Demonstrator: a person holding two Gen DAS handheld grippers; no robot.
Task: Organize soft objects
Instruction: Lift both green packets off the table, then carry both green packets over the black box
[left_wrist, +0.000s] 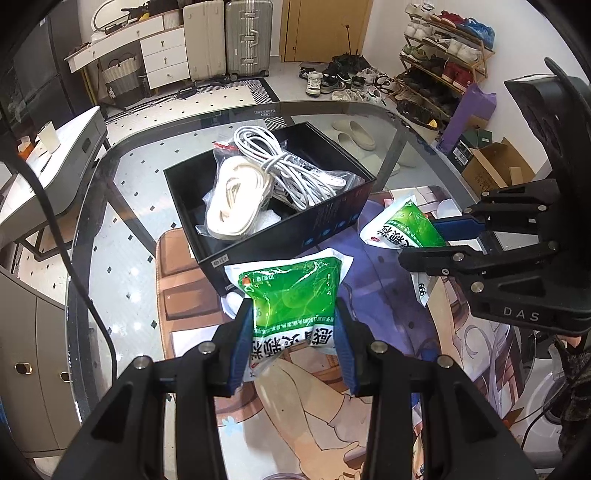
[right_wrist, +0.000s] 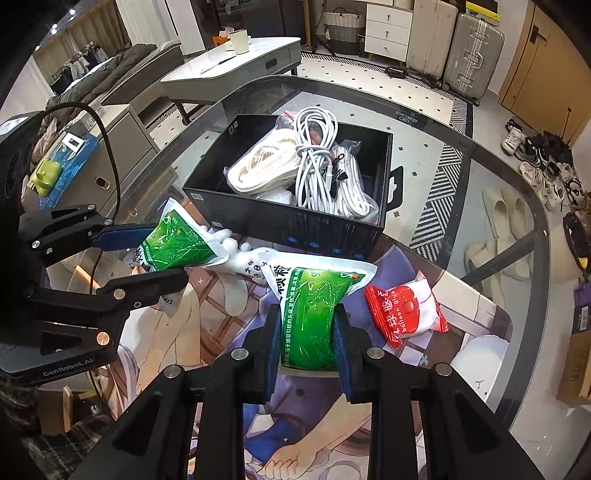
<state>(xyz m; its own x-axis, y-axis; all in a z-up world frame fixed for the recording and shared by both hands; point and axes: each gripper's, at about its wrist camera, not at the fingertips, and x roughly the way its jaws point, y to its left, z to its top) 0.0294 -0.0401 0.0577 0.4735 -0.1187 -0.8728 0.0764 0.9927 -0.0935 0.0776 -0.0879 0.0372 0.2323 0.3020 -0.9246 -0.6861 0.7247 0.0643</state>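
The left tongs (left_wrist: 293, 328) are clenching a green-and-white soft plastic pouch (left_wrist: 293, 295) above the glass bench (left_wrist: 122, 236). The right tongs (right_wrist: 306, 332) are gripping a second green-and-white pouch (right_wrist: 314, 299). Both are hanging just before the open black cardboard box (right_wrist: 314, 232) holding white cable bundles (right_wrist: 314, 158). A red-and-white packet (right_wrist: 404, 310) is lying beside.

The lower end of each green packet (left_wrist: 295, 295) (right_wrist: 314, 306) is hidden between the fingers (left_wrist: 240, 343) (right_wrist: 271, 343) gripping it. Bundled cords (left_wrist: 280, 166) cover most of the black box's (left_wrist: 258, 254) floor. A white item (right_wrist: 240, 258) behind the packets is mostly covered, so its kind cannot be told.
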